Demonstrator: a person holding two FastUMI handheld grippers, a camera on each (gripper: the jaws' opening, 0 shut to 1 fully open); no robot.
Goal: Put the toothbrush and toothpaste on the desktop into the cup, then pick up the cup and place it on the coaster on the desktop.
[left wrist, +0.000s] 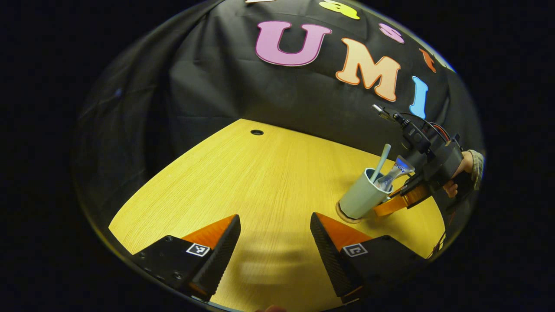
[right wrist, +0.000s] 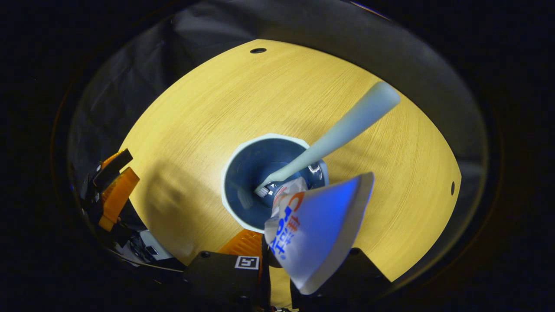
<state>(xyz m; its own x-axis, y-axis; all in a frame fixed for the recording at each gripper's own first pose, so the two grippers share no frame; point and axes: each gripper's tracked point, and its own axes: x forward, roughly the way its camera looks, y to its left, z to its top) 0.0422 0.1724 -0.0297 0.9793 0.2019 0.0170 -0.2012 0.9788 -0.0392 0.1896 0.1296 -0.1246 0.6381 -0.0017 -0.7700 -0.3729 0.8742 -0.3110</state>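
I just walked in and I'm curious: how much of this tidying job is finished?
Nearly all of it. The toothbrush and toothpaste already stand in the cup, and the cup sits on the coaster. The right gripper is at the cup's side; whether it grips is unclear. The left gripper is open and idle. What's left: letting go and backing away.

I look straight down into the cup (right wrist: pixel 243 182) on the desk (right wrist: pixel 195 112). The toothbrush (right wrist: pixel 334 132) stands head-down inside, leaning far-right; the toothpaste (right wrist: pixel 316 229) leans out toward my gripper (right wrist: pixel 277 264).
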